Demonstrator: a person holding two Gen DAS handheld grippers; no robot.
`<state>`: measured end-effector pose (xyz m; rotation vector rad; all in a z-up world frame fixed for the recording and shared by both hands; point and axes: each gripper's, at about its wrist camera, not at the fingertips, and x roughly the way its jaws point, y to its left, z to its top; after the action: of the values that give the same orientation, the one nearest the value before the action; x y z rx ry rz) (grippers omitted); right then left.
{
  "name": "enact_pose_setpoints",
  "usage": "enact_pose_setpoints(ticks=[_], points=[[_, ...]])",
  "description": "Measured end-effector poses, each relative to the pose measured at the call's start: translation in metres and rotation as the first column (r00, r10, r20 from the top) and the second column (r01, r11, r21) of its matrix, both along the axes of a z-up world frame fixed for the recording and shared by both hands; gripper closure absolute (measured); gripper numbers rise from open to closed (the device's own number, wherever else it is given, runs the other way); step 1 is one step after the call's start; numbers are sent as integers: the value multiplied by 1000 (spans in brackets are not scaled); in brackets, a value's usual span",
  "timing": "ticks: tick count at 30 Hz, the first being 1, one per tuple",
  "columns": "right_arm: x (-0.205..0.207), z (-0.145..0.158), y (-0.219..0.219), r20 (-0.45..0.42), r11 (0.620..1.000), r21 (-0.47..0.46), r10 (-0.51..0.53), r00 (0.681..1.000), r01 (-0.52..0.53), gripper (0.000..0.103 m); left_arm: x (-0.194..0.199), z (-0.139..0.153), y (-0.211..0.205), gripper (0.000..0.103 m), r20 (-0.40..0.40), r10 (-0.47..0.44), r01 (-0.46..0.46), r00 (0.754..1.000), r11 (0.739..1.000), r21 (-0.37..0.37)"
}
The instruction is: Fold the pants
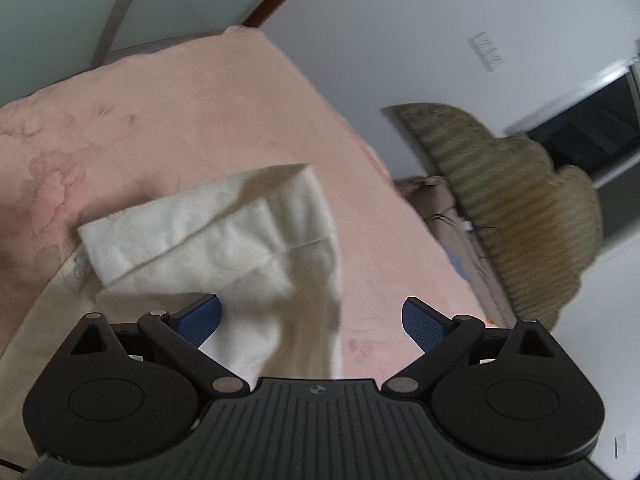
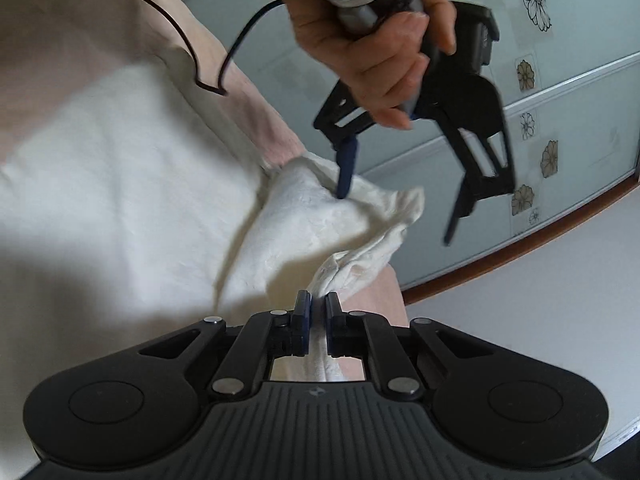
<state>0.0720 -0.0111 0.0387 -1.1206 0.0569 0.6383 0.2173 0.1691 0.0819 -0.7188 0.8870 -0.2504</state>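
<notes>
Pants (image 2: 120,184) of a cream-white, slightly crinkled cloth lie on a bed, and a bunched corner of them is pinched between the pressed-together blue pads of the right claw (image 2: 318,314), the fabric running down through the narrow gap between the fingers. From that pinch the cloth rises in a soft, wrinkled ridge toward the left claw (image 2: 396,200), which a bare hand (image 2: 372,40) holds by a grey handle; its two black fingers stand spread wide, one blue pad tip touching the raised fold and the other hanging clear beside the cloth. In the left wrist view the same claw (image 1: 312,316) shows both blue, ribbed pads far apart, with the pale cloth passing up between them and lying against the left-hand pad. Beyond it the pants are doubled over into a thick, flat band with a stitched seam line across it and a hemmed edge at the far end; a small label shows at the fold's near corner, too blurred to read. The bed (image 1: 180,120) is covered in a pale pink sheet printed with faint rose shapes. A thin black cable (image 2: 176,36) trails across it. Past the bed stands a ribbed, olive-green cushion (image 1: 512,216) against a white wall (image 1: 400,40) with a double switch plate (image 1: 488,50). Frosted glass panels (image 2: 560,112) printed with outlined and brown flowers sit above a dark wood trim.
</notes>
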Motion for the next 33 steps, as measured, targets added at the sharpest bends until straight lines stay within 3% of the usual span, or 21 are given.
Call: enact_pose_setpoints(ticks=[2,3,5,6,7,8,12,15,18,20,21,22,24,25,27,29,33], points=[[-13,3,-3,-13,999,32,-8,1000,8,95,-17,3,-2,10,40,-8,6,999,999,42],[-18,6,-7,-26,998,54,-14,1000,16,95,-25,4,-3,18,55,-7,3,998,997,71],[-26,11,-10,-40,995,92,-20,999,24,95,-41,4,-4,56,74,3,-12,997,994,112],[-28,14,-10,-50,994,109,-20,999,26,96,-49,1,-2,86,77,8,-16,997,994,107],[-32,16,-13,-65,991,132,-14,998,23,96,-58,-3,3,102,91,8,-15,996,997,82],[-37,19,-12,-82,988,153,-9,997,22,96,-69,-6,9,102,107,22,-29,994,997,66],[-56,24,-10,-105,985,168,-24,994,41,96,-111,-11,21,103,193,18,-43,981,991,124],[-56,27,-15,-86,975,212,-47,995,65,95,-132,-17,29,103,200,21,-39,980,995,88],[-43,27,-18,-72,972,188,-126,989,138,76,-147,-22,31,103,203,31,-47,979,996,74],[-41,20,-20,-59,974,152,-159,985,167,32,-154,-26,31,103,215,40,-55,976,996,64],[-41,16,-22,-63,978,132,-153,986,160,32,-156,-27,32,103,215,43,-57,976,997,59],[-35,11,-21,-81,979,115,-160,984,169,33,-157,-29,32,103,212,47,-60,976,997,52],[-16,2,-22,-121,965,102,-230,966,243,48,-159,-32,35,103,210,60,-70,976,997,39],[-7,1,-27,-145,952,122,-263,954,281,73,-160,-34,36,103,210,62,-72,976,997,37],[10,5,-40,-254,912,198,-307,917,360,90,-163,-36,38,102,210,61,-69,976,997,32],[13,14,-46,-337,893,240,-292,895,382,96,-169,-36,40,102,208,48,-61,977,997,53],[-25,29,-39,-390,917,242,-207,897,317,96,-189,-41,57,102,188,42,-63,981,992,106]])
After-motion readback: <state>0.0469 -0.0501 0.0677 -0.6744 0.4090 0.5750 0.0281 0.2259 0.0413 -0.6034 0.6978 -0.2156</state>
